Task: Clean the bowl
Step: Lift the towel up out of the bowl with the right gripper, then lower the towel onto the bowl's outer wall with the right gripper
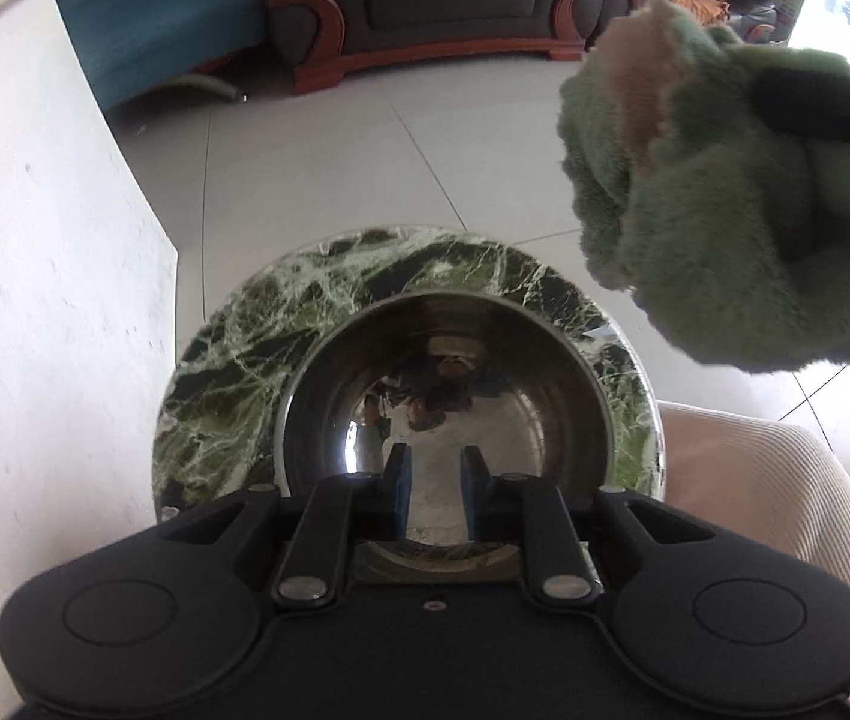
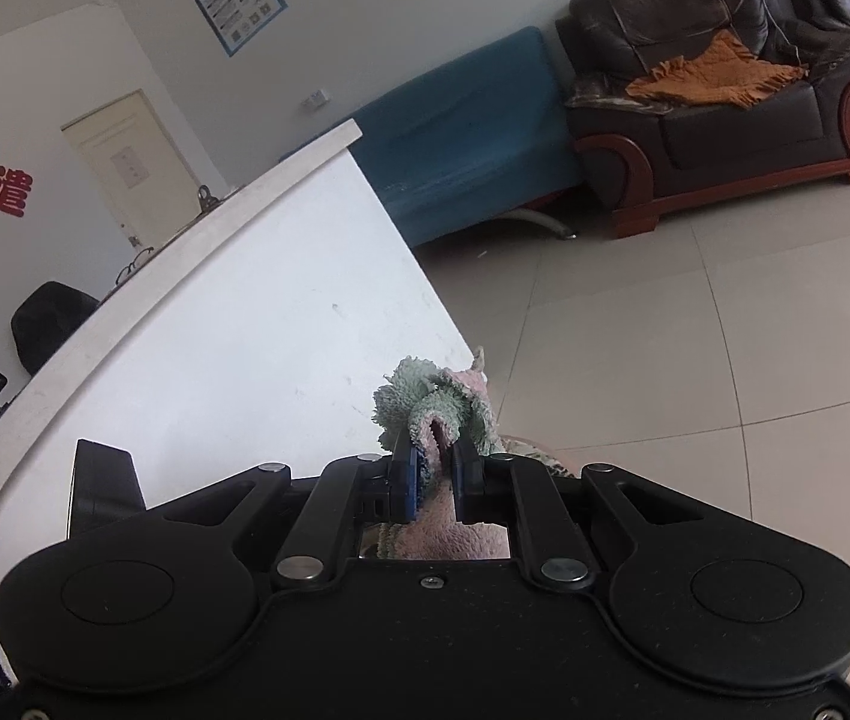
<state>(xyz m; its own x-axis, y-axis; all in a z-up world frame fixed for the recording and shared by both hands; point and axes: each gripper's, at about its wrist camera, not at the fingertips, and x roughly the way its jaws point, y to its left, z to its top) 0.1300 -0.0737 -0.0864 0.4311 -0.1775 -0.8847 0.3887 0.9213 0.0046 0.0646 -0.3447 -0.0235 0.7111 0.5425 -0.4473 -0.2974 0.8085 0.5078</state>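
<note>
A shiny steel bowl (image 1: pixel 442 396) sits upright on a round green marble table top (image 1: pixel 227 360). My left gripper (image 1: pixel 436 468) hangs over the bowl's near side, pointing steeply down into it. Its blue-padded fingers stand a narrow gap apart, with only the bowl's inside showing between them. A bunched green and pink cloth (image 1: pixel 724 210) hangs in the air above and to the right of the bowl. In the right wrist view my right gripper (image 2: pixel 433 450) is shut on the cloth (image 2: pixel 425 402), which sticks out past the fingertips.
A white counter panel (image 1: pixel 53 300) rises close on the left of the marble top. A beige ribbed cushion (image 1: pixel 784 510) lies at its right. Grey tiled floor (image 2: pixel 664 330) stretches beyond, with a blue bench (image 2: pixel 472 138) and dark leather sofas (image 2: pixel 712 102) at the far side.
</note>
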